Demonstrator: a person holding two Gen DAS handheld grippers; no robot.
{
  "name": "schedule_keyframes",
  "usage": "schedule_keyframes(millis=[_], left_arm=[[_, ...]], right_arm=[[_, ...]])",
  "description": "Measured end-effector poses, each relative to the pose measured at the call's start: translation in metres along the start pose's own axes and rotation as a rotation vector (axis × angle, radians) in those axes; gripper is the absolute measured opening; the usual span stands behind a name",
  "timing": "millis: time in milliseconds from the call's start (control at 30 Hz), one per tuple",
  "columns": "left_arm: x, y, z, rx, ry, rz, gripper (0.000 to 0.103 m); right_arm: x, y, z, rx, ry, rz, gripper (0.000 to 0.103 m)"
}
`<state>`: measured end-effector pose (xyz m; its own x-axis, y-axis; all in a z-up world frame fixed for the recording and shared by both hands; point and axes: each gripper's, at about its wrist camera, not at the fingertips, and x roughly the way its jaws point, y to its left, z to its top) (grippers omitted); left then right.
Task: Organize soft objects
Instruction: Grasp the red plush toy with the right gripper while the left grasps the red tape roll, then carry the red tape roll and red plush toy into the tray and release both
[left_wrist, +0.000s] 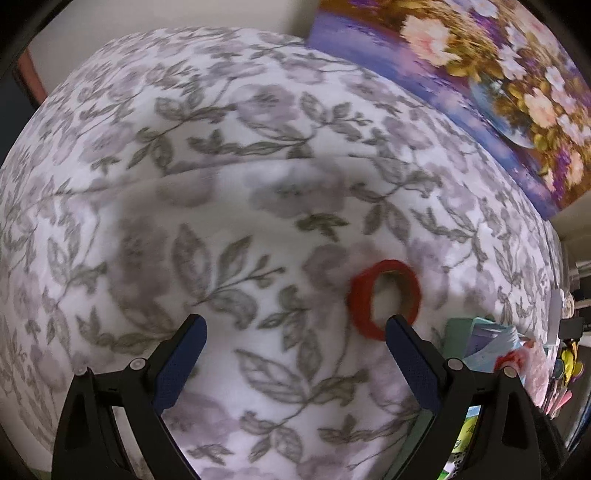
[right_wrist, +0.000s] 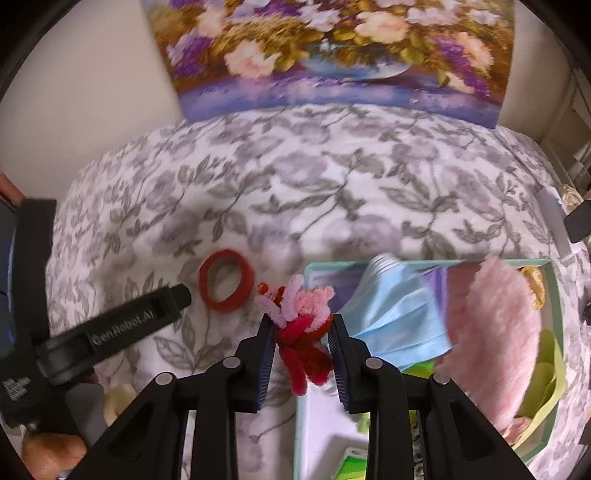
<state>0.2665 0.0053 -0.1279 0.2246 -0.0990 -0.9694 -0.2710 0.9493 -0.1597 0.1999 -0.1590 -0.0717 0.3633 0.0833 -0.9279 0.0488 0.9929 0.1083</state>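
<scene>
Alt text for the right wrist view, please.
The right gripper has its jaws shut on a bundle of pink and red pipe cleaners beside a tray of soft items. A red ring lies on the floral cloth.

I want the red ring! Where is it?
The red ring lies on the flowered blanket, just left of the fuzzy sticks in the right tool.

I see the red fabric ring (right_wrist: 226, 281) lying on the flower-printed cloth of the table (right_wrist: 295, 184), left of the shallow mint-green tray (right_wrist: 554, 295). The painted flower canvas (right_wrist: 332, 55) stands behind, against the wall.
</scene>
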Motion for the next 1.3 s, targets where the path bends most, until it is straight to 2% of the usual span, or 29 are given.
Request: schedule_keyframes(millis=[167,367,467,600,633,700,733,1100,1300], left_arm=[[0.008,-0.035,-0.001,0.065,-0.020,-0.012,0.097],[0.022,-0.071,-0.003,0.119,-0.042,-0.033,0.096],[0.029,-0.087,-0.008,0.156,-0.044,-0.034,0.088],[0.040,-0.102,-0.018,0.179,-0.036,-0.029,0.070],[0.043,-0.101,-0.020,0.180,-0.031,-0.032,0.069],[0.045,-0.102,-0.025,0.174,-0.029,-0.034,0.053],[0.045,-0.103,-0.026,0.178,-0.040,-0.025,0.051],[0.036,-0.091,-0.025,0.150,-0.052,-0.080,0.049],[0.006,-0.071,-0.020,0.149,-0.082,-0.102,0.049]], right_arm=[[-0.007,-0.019,0.006,0.027,-0.028,-0.003,0.031],[0.000,-0.041,0.007,0.066,-0.013,-0.008,0.031],[0.002,-0.047,0.006,0.076,-0.007,-0.007,0.031],[0.003,-0.049,0.006,0.075,-0.002,-0.007,0.031],[0.003,-0.050,0.005,0.075,-0.003,-0.007,0.031],[0.001,-0.051,0.005,0.076,-0.004,-0.008,0.031],[0.001,-0.051,0.005,0.075,-0.004,-0.009,0.031],[-0.004,-0.048,0.005,0.059,-0.002,-0.026,0.031],[-0.022,-0.050,0.002,0.064,-0.021,-0.026,0.031]])
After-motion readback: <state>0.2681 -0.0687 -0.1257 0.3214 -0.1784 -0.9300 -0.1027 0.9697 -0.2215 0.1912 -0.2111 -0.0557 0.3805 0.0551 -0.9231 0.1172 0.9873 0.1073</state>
